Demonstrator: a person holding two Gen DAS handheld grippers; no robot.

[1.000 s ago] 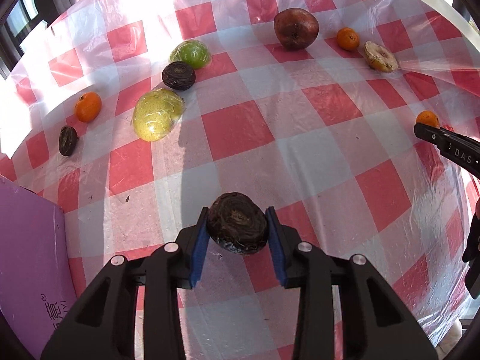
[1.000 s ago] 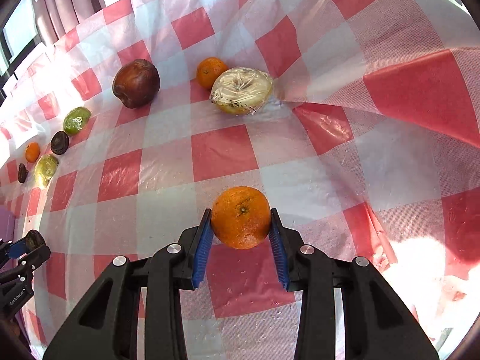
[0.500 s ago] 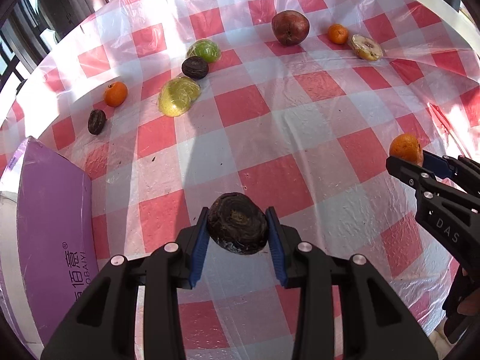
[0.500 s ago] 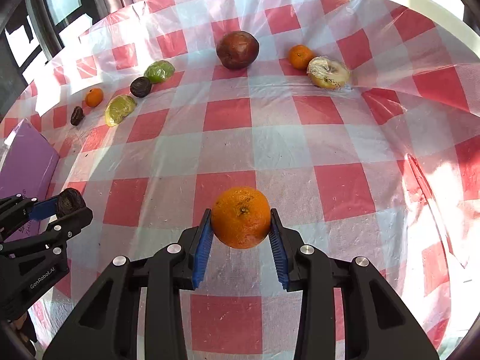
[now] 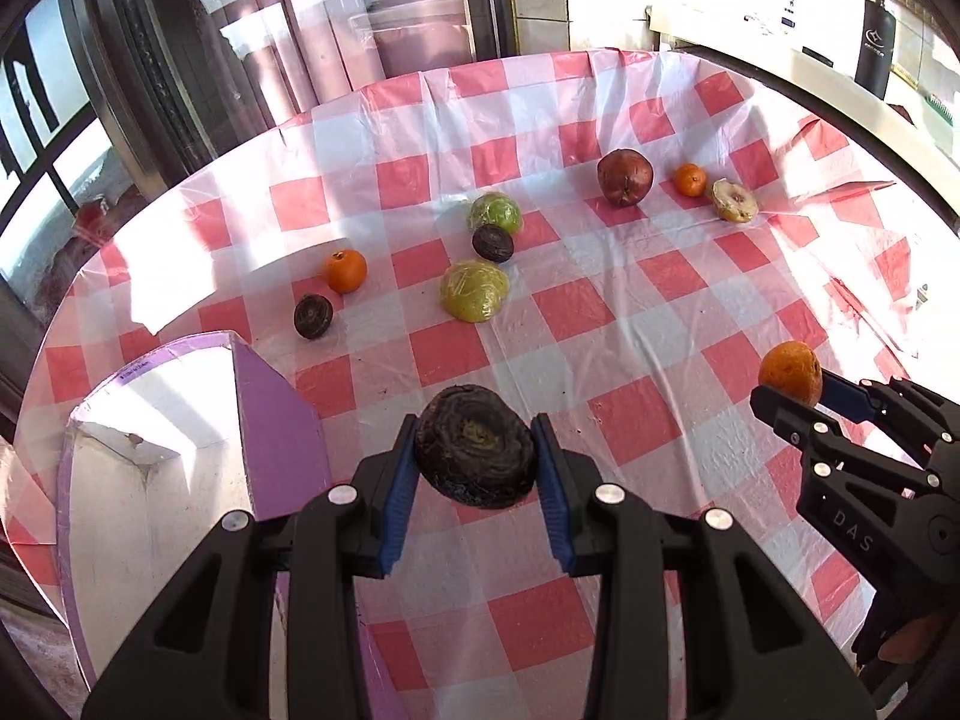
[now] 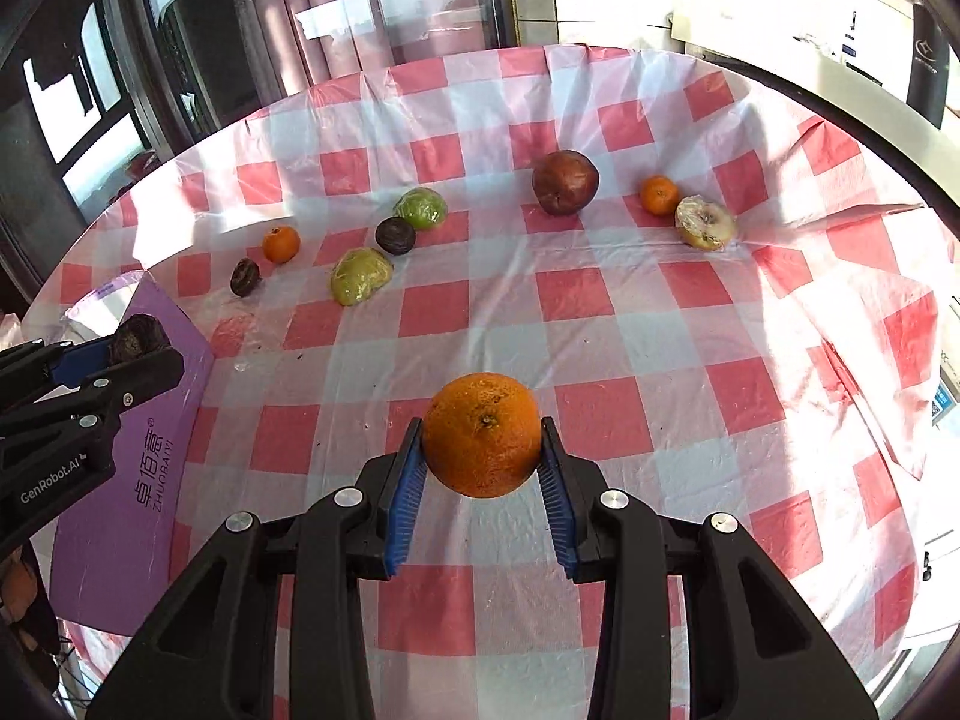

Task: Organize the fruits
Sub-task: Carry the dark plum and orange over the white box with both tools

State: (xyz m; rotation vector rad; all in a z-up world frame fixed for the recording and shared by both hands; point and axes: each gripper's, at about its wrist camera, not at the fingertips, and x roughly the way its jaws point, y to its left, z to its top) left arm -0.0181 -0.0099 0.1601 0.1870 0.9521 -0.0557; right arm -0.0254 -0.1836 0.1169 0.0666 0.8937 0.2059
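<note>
Your left gripper [image 5: 474, 462] clamps the dark wrinkled round fruit [image 5: 474, 454] beside the open purple cardboard box [image 5: 273, 414], your right gripper [image 6: 483, 441] an orange [image 6: 482, 433], both lifted clear for boxing, likely.

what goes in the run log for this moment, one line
left gripper: shut on dark fruit | right gripper: shut on orange | both lifted off tablecloth | purple box: open, near left
</note>
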